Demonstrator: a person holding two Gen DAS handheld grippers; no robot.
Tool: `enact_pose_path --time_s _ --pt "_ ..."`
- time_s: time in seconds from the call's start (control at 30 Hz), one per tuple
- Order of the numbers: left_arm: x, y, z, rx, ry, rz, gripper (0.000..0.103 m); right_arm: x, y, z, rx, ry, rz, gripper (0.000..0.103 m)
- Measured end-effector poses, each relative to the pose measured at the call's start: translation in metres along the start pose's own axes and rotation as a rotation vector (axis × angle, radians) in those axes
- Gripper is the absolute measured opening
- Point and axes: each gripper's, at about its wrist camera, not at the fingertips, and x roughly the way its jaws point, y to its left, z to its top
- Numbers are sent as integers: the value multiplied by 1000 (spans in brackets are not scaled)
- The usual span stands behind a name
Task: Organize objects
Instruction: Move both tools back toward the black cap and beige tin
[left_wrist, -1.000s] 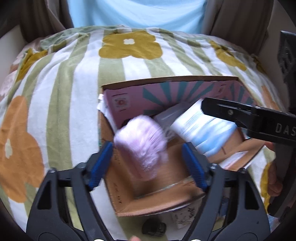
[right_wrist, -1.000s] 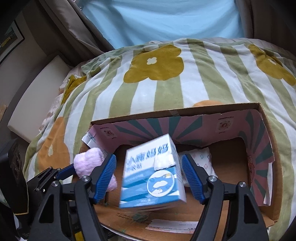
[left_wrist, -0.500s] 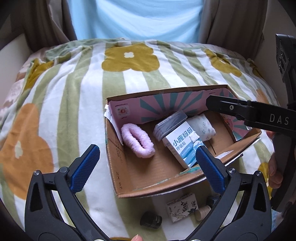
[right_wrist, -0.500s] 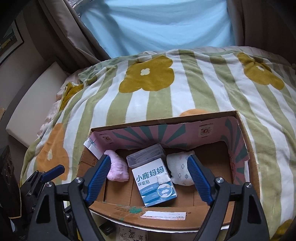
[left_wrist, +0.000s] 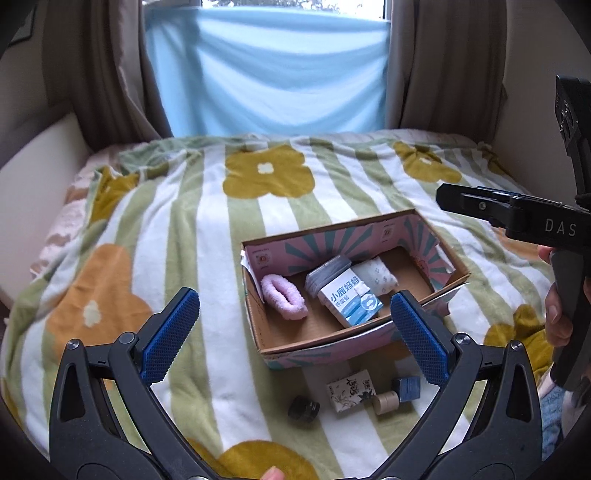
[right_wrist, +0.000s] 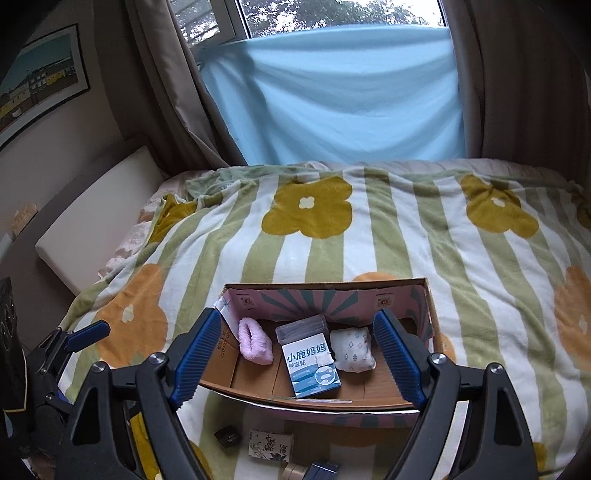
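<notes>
An open cardboard box (left_wrist: 273, 345) (right_wrist: 428, 306) lies on the bed. Inside it are a pink fluffy scrunchie (left_wrist: 283, 302) (right_wrist: 255, 341), a blue-and-white carton (left_wrist: 351, 301) (right_wrist: 312, 369), a clear plastic case (left_wrist: 327, 271) (right_wrist: 301, 326) and a small white patterned pouch (left_wrist: 378, 275) (right_wrist: 351, 349). My left gripper (left_wrist: 293, 334) is open and empty, raised above the box's near side. My right gripper (right_wrist: 293, 356) is open and empty, raised over the box.
In front of the box lie a black round lid (left_wrist: 303, 408), a floral white box (left_wrist: 351, 394) (right_wrist: 271, 445), a tan cylinder (left_wrist: 386, 402) and a small blue box (left_wrist: 406, 387) (right_wrist: 323, 469). A striped flower blanket (left_wrist: 221, 258) covers the bed. Curtains hang behind.
Both grippers let go of the scrunchie and the carton, which now lie in the box. Both have opened and pulled back and up from the box.
</notes>
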Motion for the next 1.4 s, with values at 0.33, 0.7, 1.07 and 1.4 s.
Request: enact_pose_path --time_s 0.33,0.7,1.07,1.4 --pt "-84 -8 -31 38 -142 -3 103 -74 16 -38 -244 -112 50 82" --pt "-57 -15 -105 110 -30 -78 103 -59 21 -118 -491 -3 4 82" --pt "38 -13 -175 122 165 -118 103 11 36 -186 -717 256 75 82" --pt "99 -10 -188 125 233 -115 92 71 39 -220 -857 393 79 81"
